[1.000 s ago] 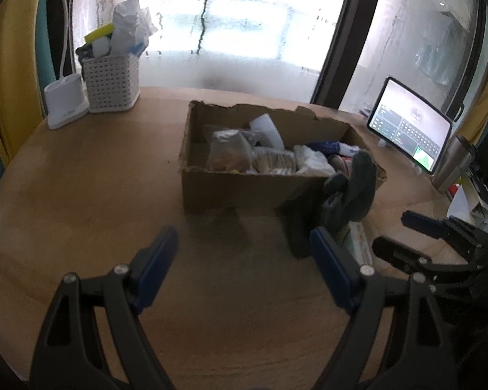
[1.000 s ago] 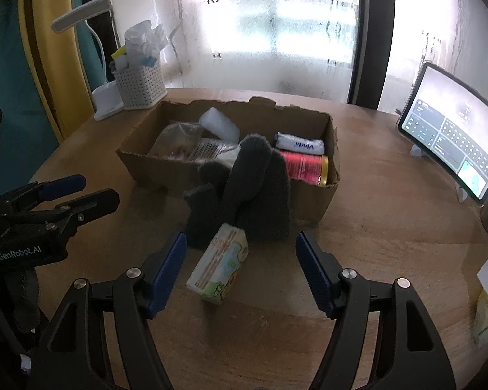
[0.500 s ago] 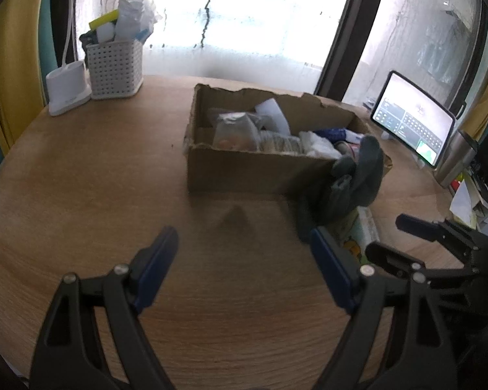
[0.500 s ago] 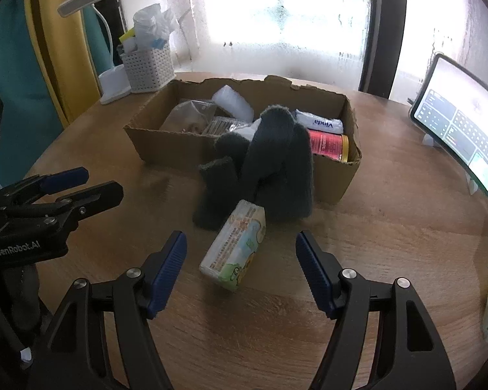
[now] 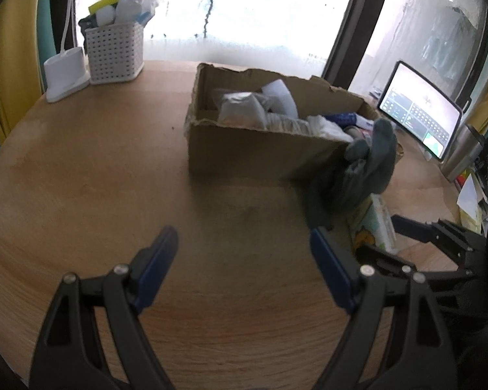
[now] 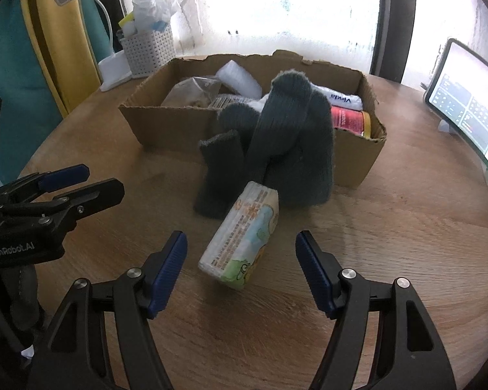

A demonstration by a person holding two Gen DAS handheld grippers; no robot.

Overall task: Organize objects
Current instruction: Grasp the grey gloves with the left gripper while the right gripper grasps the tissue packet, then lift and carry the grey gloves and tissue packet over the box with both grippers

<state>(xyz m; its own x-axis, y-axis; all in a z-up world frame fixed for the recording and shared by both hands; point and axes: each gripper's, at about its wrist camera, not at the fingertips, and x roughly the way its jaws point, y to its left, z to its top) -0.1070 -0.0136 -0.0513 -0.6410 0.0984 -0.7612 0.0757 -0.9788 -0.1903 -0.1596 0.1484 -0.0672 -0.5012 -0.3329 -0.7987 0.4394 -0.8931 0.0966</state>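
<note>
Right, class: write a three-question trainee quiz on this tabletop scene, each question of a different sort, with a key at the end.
1. True or false: the right gripper is shut on the tissue pack.
2. Multiple choice: the grey sock is A) folded inside the white basket, B) draped over the front wall of the cardboard box, C) held by the left gripper.
3. Fill in: the tissue pack lies on the ______, in front of the box.

Key: 1 false, its jaws stand open on either side of the pack; 2 B; 3 wooden table.
</note>
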